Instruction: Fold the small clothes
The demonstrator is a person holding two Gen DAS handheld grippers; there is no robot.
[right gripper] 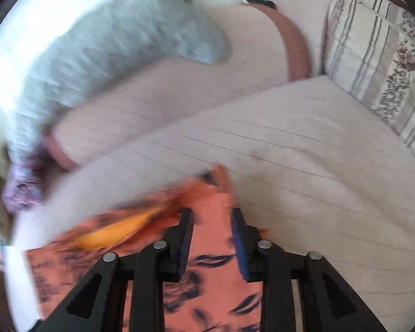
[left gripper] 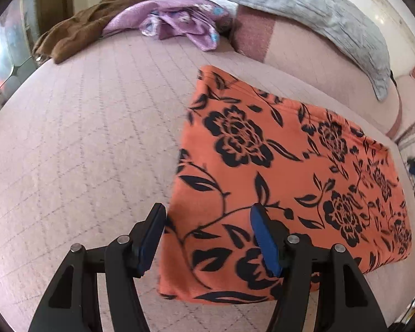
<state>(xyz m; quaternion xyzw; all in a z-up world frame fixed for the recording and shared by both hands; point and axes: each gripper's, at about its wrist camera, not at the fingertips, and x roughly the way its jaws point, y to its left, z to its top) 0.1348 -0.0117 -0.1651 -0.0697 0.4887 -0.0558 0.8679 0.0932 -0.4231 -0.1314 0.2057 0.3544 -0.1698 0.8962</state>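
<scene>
1 orange floral garment (left gripper: 285, 171) folded flat on quilted sofa seat (left gripper: 83, 144), long axis running near-left to far-right, left gripper (left gripper: 207, 238) parted above its near edge, right gripper (right gripper: 212, 238) narrowly parted, gripping nothing

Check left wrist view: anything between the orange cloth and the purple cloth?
Nothing: only bare quilted cover separates the orange cloth from the purple cloth in the left wrist view.

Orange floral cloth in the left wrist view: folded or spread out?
Folded. The orange floral cloth lies as a neat rectangle on the quilted cover, with doubled edges at its near corner.
</scene>
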